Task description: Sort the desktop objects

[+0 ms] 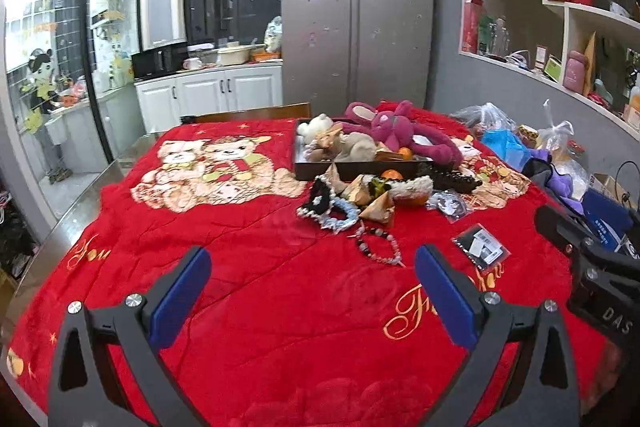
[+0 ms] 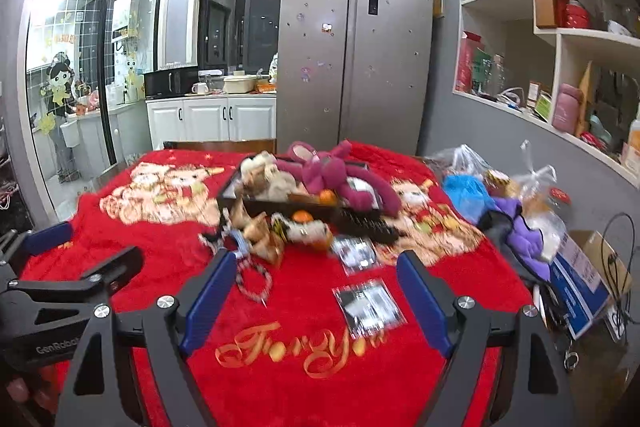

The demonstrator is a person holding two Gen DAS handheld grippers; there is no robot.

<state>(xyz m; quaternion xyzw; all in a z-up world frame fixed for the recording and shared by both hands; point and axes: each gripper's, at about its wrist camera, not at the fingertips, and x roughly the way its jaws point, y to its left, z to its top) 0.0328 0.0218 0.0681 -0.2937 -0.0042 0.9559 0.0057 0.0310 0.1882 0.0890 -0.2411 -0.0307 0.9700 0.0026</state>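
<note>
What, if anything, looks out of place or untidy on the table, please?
The dark tray is overfilled: a magenta plush toy drapes over its rim, and a jumble of oranges and trinkets lies loose on the red blanket.

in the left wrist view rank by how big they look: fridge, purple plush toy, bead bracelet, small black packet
1. fridge
2. purple plush toy
3. bead bracelet and small black packet: look about alike, unranked. The fridge is farthest away, so apparent size only.
</note>
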